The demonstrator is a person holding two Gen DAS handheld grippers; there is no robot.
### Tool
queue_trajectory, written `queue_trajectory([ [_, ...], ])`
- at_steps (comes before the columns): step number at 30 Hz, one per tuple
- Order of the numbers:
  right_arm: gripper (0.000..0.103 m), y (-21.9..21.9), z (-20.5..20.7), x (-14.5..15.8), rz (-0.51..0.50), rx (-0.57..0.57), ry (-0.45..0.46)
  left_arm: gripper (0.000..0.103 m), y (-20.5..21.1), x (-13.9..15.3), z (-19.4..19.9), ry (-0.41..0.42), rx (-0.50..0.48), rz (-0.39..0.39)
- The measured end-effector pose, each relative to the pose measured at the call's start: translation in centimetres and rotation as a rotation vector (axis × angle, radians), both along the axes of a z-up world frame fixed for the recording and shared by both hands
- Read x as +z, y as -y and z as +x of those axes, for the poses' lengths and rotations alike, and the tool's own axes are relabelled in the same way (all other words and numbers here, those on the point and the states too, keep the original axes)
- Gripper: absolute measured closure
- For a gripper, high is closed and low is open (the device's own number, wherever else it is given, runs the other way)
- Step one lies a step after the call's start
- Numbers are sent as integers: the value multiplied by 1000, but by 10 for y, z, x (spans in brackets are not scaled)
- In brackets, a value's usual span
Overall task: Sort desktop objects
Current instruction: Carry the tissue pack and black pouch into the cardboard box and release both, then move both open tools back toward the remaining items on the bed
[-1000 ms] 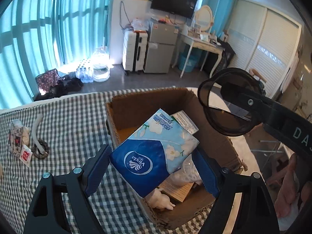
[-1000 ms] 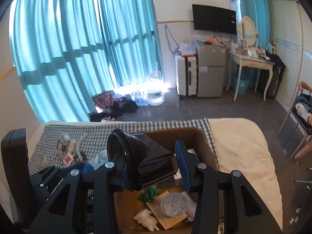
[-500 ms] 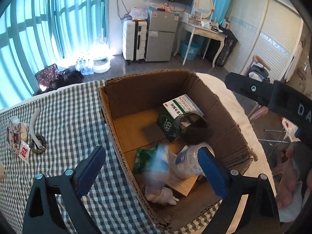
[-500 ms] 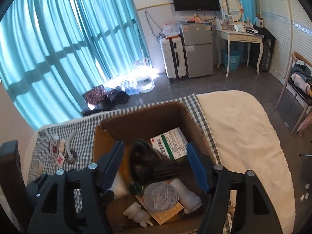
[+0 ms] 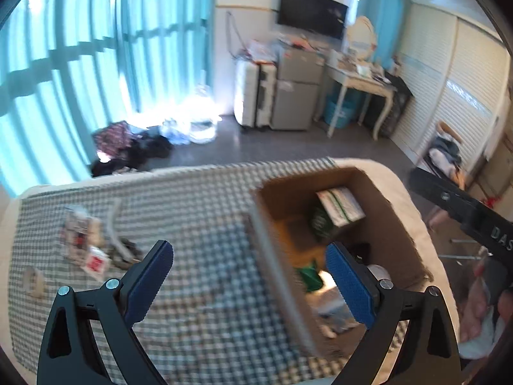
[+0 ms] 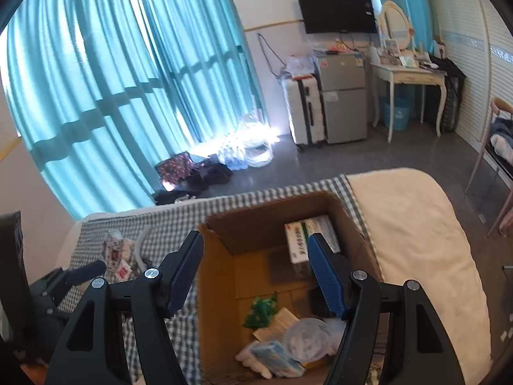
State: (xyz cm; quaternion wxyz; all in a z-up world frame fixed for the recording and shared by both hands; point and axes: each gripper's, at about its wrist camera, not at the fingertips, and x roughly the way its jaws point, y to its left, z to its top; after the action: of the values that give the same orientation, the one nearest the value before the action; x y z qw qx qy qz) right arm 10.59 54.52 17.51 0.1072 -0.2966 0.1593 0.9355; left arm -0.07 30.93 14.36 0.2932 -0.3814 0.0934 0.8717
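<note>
Standing spread with nothing between its blue pads, the left gripper (image 5: pixel 248 284) hangs over the checked cloth (image 5: pixel 198 211) at the near-left wall of the cardboard box (image 5: pixel 400 224). The right gripper (image 6: pixel 256 272) is likewise parted and empty, poised over the box's open top. Already inside lie a green-and-white carton (image 6: pixel 307 234), a green packet (image 6: pixel 261 309), a clear round lid (image 6: pixel 304 337) and a blue tissue pack (image 6: pixel 275 354), so that part of the sorting looks done.

What remains sits well apart on the cloth's far left: a cluster of small packets (image 5: pixel 80 237) with a red-and-white tag (image 5: pixel 94 261), a pale curved tube (image 5: pixel 113 221) and a tape roll (image 5: pixel 33 280).

2 risks stand out. The tube and tag lie touching or overlapping (the blur hides which), so a pinch aimed at 1 could drag its neighbour along or let it slip. A low sweep leftward might also snag the loose cloth or knock the box wall and shift it.
</note>
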Motion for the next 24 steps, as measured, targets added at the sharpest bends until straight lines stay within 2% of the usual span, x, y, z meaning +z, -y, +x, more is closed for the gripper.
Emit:
queue_trajectory([
  [6, 36, 57, -22, 27, 43, 100, -89, 0, 87, 14, -30, -83, 150, -51],
  [10, 36, 109, -46, 20, 71, 185, -130, 0, 161, 0, -52, -96, 277, -84],
  [14, 36, 162, -77, -5, 55, 278, -121, 0, 232, -28, -71, -61, 382, -100],
  [18, 36, 210, -115, -42, 49, 350, -79, 0, 285, -63, -87, -58, 475, -109],
  [22, 36, 243, -153, -88, 66, 379, -24, 0, 327, -115, -111, -30, 587, -82],
  [24, 36, 255, -176, -117, 65, 394, 26, 0, 342, -139, -121, 13, 605, -69],
])
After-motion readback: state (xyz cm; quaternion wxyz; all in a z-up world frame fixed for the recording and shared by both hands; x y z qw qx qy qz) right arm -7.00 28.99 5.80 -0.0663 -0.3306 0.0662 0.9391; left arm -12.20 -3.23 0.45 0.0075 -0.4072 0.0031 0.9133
